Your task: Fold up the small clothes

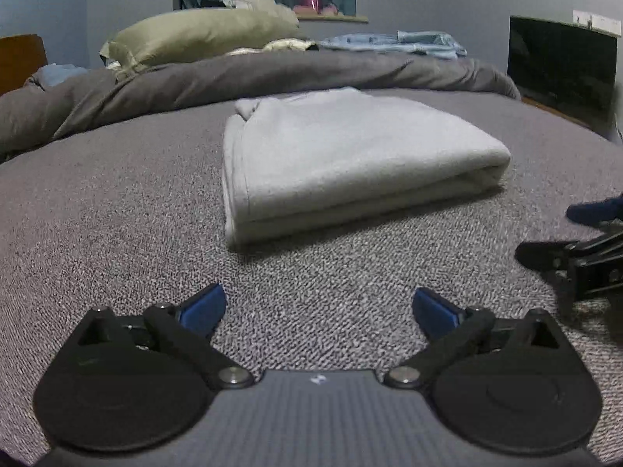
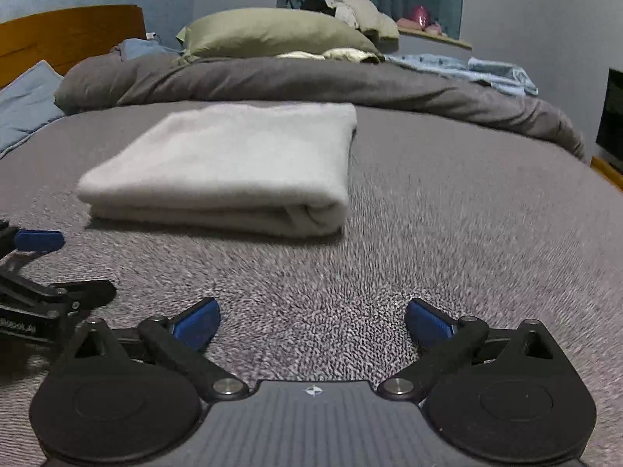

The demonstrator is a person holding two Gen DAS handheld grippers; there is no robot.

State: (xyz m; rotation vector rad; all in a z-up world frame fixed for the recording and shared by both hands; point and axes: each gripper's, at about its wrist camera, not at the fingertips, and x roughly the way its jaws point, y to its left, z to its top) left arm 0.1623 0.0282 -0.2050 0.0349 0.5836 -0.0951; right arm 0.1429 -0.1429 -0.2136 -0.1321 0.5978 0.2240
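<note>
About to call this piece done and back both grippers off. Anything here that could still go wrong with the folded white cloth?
1. The folded white cloth has a small bunched corner at its far left; nudging it could loosen the stack.
2. The left gripper and right gripper sit open and low over the grey bedspread, so the fingers may snag it when pulled back.
3. The two grippers are close side by side and could knock each other.

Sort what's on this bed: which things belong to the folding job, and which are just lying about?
Job:
folded white cloth
left claw, open
right claw, open

Lying about:
green pillow
grey duvet, bunched behind the cloth
light blue garment
blue pillow
</note>
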